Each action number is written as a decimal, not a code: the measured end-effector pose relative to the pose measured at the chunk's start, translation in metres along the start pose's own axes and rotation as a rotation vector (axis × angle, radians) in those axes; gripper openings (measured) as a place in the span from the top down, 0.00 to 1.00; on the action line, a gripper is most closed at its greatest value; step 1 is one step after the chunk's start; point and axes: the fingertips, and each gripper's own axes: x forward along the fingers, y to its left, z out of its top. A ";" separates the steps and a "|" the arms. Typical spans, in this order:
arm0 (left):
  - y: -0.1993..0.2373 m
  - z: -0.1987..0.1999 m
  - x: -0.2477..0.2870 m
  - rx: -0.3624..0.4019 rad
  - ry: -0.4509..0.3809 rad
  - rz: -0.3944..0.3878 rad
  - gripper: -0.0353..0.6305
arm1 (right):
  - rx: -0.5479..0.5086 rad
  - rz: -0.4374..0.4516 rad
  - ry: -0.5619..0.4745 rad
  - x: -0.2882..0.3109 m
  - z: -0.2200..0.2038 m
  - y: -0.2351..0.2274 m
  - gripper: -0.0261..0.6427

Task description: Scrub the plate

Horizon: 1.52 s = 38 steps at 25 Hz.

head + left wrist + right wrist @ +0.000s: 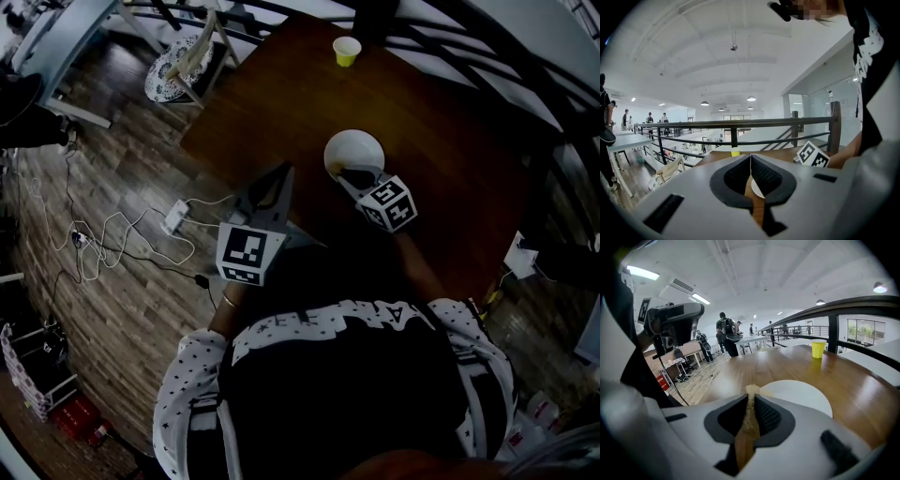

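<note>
Plate is sitting on the brown table, well apart from a yellow cup. Right gripper is pinching a thin tan scrub pad at the plate's near edge. Left gripper is hovering to its left, jaws closed together on nothing.

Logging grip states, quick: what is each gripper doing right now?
Left gripper: shut, empty.
Right gripper: shut on a thin tan scrubbing pad.

Dark wooden table on plank floor (cables strewn), black railing, white vaulted ceiling.
</note>
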 end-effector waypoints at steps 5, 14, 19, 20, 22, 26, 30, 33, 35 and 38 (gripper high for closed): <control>-0.002 0.000 -0.001 0.002 -0.001 -0.003 0.93 | 0.002 0.012 -0.014 -0.001 0.001 0.007 0.89; -0.010 -0.001 -0.004 0.006 -0.002 -0.015 0.93 | 0.006 0.028 -0.020 -0.007 -0.001 0.017 0.89; -0.014 0.000 -0.006 0.009 -0.002 -0.022 0.93 | 0.013 0.037 -0.014 -0.010 -0.005 0.021 0.89; -0.016 0.001 -0.006 0.010 -0.002 -0.024 0.93 | 0.016 0.038 -0.013 -0.011 -0.006 0.021 0.89; -0.017 0.001 -0.006 0.013 -0.002 -0.028 0.93 | 0.023 0.040 -0.012 -0.012 -0.007 0.022 0.89; -0.019 0.002 -0.006 0.018 0.002 -0.032 0.93 | 0.030 0.023 -0.039 -0.015 -0.005 0.019 0.89; -0.020 0.002 -0.004 0.015 0.001 -0.037 0.93 | 0.043 -0.003 -0.093 -0.023 0.001 0.011 0.89; -0.021 0.003 -0.001 0.019 0.001 -0.041 0.93 | 0.058 -0.029 -0.138 -0.030 0.006 0.001 0.89; -0.022 0.002 0.001 0.019 0.007 -0.046 0.93 | 0.061 -0.060 -0.179 -0.037 0.013 -0.008 0.89; -0.021 0.002 0.003 0.016 0.014 -0.049 0.93 | 0.072 -0.104 -0.223 -0.045 0.021 -0.022 0.89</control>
